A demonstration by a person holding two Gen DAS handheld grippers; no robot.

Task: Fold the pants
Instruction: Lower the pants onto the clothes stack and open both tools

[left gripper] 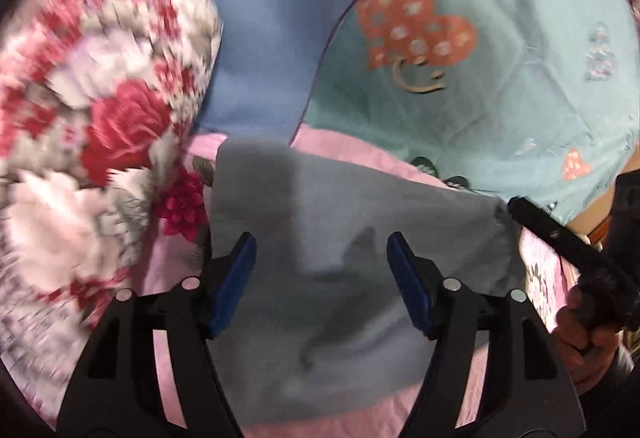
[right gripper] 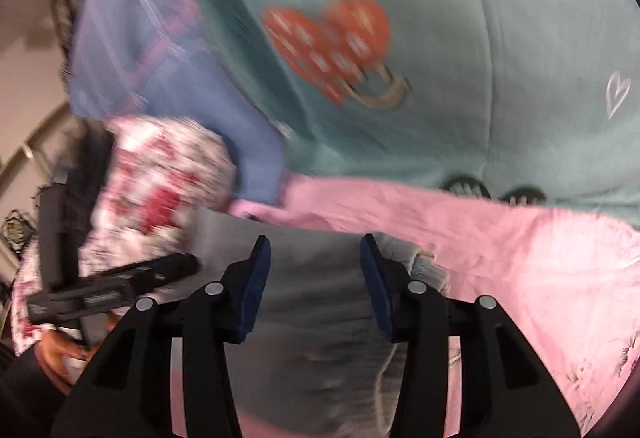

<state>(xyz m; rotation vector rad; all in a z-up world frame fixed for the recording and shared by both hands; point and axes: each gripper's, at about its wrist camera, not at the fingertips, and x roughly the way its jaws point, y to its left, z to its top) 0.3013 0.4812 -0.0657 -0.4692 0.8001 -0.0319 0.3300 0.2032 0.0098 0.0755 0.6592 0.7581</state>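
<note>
Left claw (left gripper: 322, 250): released, blue pads spread wide, poised above the grey pants (left gripper: 340, 238) with nothing between the pads; the spread suits a grab at the cloth under it. Right claw (right gripper: 315, 252): likewise released, its jaws parted over the same garment, the right-hand pad standing near a bunched, gathered edge, probably the waistband, though blur makes that uncertain. Grey pants: lying flat on the pink bedsheet (right gripper: 520, 250), compact in outline and seemingly doubled over already, occupying the near middle of both views; judged part-way folded, with both claws placed at opposite sides so the next fold can be lifted evenly. Teal quilt (left gripper: 500, 78): printed with an orange heart, pushed back beyond the pants, leaving the sheet as working surface. Blue blanket (left gripper: 260, 38): between the quilt and the floral pillow (left gripper: 100, 118), behind the pants. Floral pillow: red and white, at the left, beside the garment's edge but whether touching cannot be told. The opposite claw's black arm enters each view from the side, confirming the pair flank the pants.
</note>
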